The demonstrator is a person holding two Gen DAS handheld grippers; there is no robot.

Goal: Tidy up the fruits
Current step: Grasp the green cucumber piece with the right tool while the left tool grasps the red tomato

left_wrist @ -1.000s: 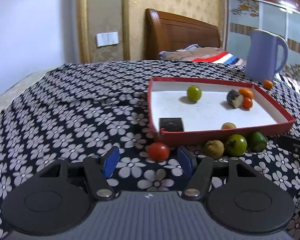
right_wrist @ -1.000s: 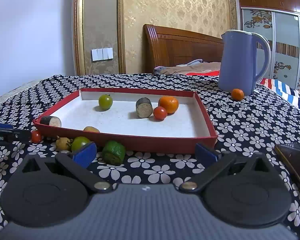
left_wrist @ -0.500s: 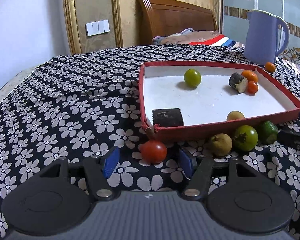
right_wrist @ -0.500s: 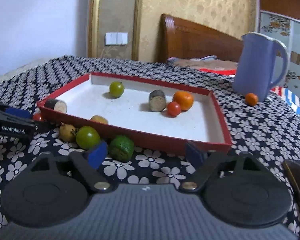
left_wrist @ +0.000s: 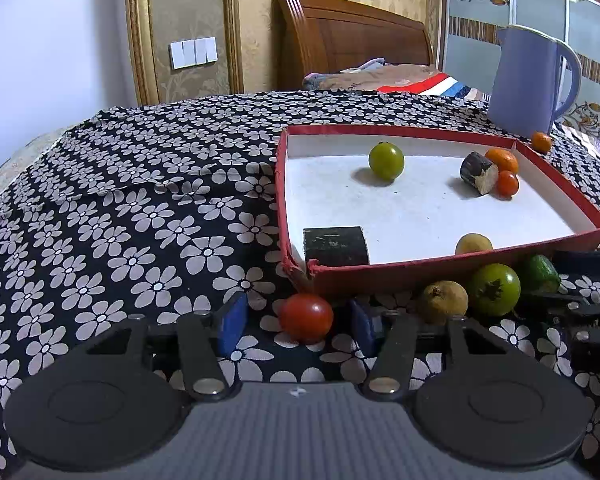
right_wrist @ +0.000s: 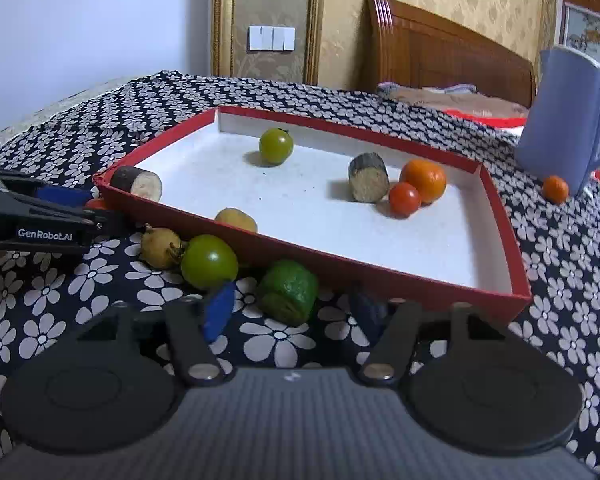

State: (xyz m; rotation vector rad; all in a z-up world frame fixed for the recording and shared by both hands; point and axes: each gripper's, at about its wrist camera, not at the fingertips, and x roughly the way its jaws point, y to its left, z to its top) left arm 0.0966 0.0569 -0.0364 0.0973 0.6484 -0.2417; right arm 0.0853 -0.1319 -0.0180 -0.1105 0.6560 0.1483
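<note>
**Reaching for two fruits outside the red tray**

Hovering low over a flower-print cloth on the counter (left_wrist: pixel 132 208), both grippers faced a shallow red tray (left_wrist: pixel 452 268), each lined up on a fruit lying just outside the tray's near wall. The left gripper (left_wrist: pixel 298 322) had its blue fingers (left_wrist: pixel 231 320) spread, with a red tomato (left_wrist: pixel 306 317) sitting between them, touching neither; the gap looked wide enough to close on it cleanly. The right gripper (right_wrist: pixel 292 308) likewise had its fingers spread around a green cut fruit piece (right_wrist: pixel 289 291), which rested against the tray's wall.

Between those two, also against the tray's near wall, lay a green tomato (right_wrist: pixel 209 262) and a yellowish fruit (right_wrist: pixel 161 247). Inside the tray were another green tomato (right_wrist: pixel 276 146), an orange (right_wrist: pixel 423 181), a small red tomato (right_wrist: pixel 404 198), two dark-skinned cut pieces and a yellow fruit. A small orange (right_wrist: pixel 555 189) sat beyond the tray beside a blue jug (right_wrist: pixel 564 120). Judging by the layout, loose fruit was being gathered into the tray.
</note>
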